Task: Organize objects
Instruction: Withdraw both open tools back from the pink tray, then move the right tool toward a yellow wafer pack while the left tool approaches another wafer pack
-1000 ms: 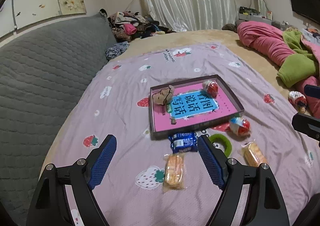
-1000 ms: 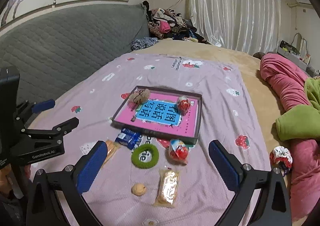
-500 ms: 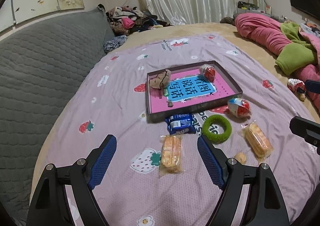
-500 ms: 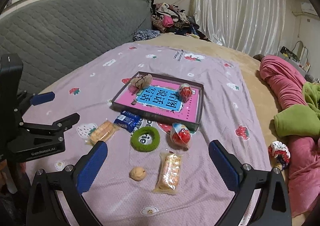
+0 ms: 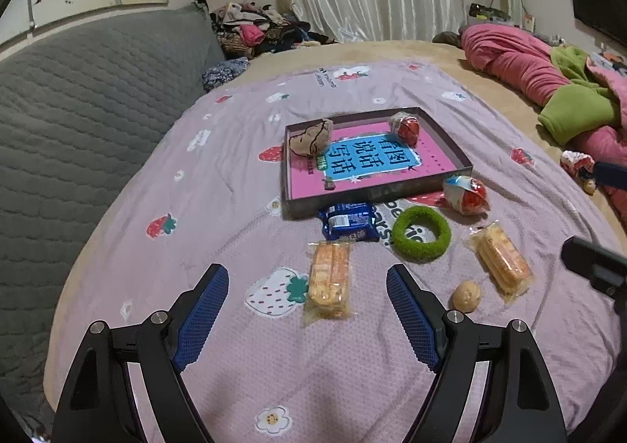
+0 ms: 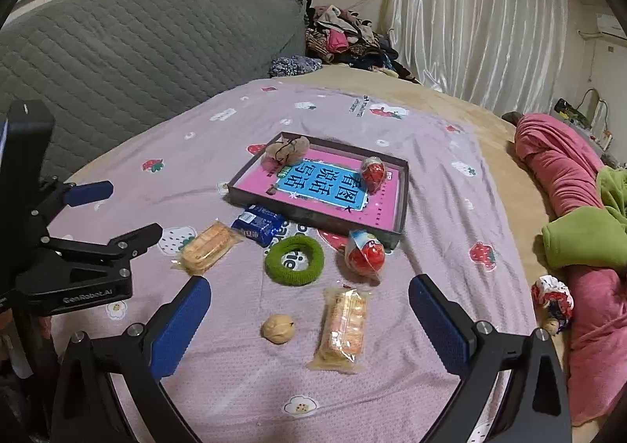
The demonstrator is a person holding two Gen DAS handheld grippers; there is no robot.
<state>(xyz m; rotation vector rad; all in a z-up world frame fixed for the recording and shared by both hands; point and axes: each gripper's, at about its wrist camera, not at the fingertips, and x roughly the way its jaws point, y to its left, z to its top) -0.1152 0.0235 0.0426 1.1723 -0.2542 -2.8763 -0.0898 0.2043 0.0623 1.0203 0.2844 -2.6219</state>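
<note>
A: Your left gripper [image 5: 307, 296] hangs over the purple sheet [image 5: 219, 169] with its jaws spread wide and nothing between the pads. The wrapped cake [image 5: 329, 280] lies on the sheet just ahead, in line with the gap.

B: And your right gripper [image 6: 309, 310]?

A: Also spread and empty. Ahead of its gap you have a walnut [image 6: 277, 328] and a second wrapped cake [image 6: 343, 327], side by side but apart.

B: Where are the rest of the things?

A: The tray [image 6: 403, 192] sits further up the sheet. Inside it are a brown pouch [image 6: 288, 151] in one far corner and a red toy egg [image 6: 372, 172]. A blue packet [image 6: 258, 225] touches the tray's near wall, a green ring [image 6: 294, 259] lies just beside the packet, and another red egg [image 6: 364, 253] rests by the tray's near corner.

B: Anything else nearby?

A: A pink blanket [image 6: 568, 176] is bunched well off to your right.
</note>
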